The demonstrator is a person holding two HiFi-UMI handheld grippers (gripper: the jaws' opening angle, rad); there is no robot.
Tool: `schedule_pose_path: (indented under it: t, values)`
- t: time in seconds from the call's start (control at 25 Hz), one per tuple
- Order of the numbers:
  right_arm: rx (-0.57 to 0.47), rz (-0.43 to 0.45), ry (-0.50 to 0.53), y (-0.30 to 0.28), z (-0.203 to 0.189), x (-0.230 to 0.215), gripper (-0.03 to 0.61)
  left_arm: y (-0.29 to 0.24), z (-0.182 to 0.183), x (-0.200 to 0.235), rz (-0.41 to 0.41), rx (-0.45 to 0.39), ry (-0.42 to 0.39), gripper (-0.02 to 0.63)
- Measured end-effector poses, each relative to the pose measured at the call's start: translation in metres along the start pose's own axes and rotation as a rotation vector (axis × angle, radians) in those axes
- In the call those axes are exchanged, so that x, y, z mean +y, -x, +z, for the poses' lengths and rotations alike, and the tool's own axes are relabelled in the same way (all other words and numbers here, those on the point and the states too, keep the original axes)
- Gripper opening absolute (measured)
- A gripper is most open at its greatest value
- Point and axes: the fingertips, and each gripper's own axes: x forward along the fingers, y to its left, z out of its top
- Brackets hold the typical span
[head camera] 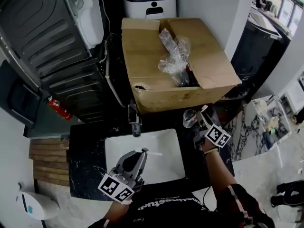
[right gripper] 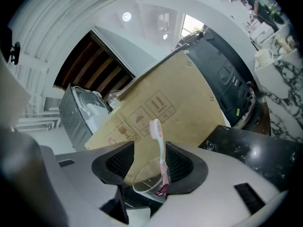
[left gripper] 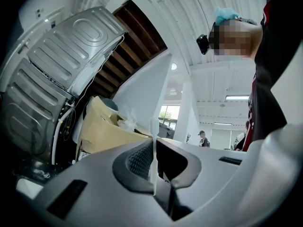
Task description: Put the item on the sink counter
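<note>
Risk near: thin white stick (head camera: 156, 153) slipping from so slim a pinch into white sink basin (head camera: 118, 151).
Risk farther: clear plastic cup (right gripper: 147, 182), top-heavy with pink toothbrush (right gripper: 158, 138), tipping if a withdrawing jaw clips it.
Left gripper (left gripper: 154, 148): clamped on the stick, over the basin.
Right gripper (right gripper: 149, 161): spread wide, cup between jaws, unpressed, on black stone counter (right gripper: 246, 148).
Beyond: brown cardboard box (head camera: 166, 98).

Dim head view; brighter, fisheye-warped gripper views
</note>
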Motion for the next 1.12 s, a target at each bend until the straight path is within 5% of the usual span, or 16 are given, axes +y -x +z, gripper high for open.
schedule_pose_path:
  t: [0.24,0.48,0.92,1.12]
  values:
    - [-0.011,-0.032,0.136,0.04,0.007,0.025,0.222,0.006,0.008,-0.003,-0.026,-0.023,-0.003,0.029]
    - [0.013,0.03,0.432,0.072,-0.002,0.092,0.221,0.007,0.016,-0.004,-0.05,-0.045,0.002,0.029]
    - [-0.022,0.162,0.625,0.109,-0.012,0.18,0.219,0.013,0.016,-0.007,-0.07,-0.063,0.028,0.029]
    - [-0.065,0.156,0.639,0.12,-0.005,0.185,0.086,0.012,0.015,-0.01,-0.083,-0.059,0.029,0.029]
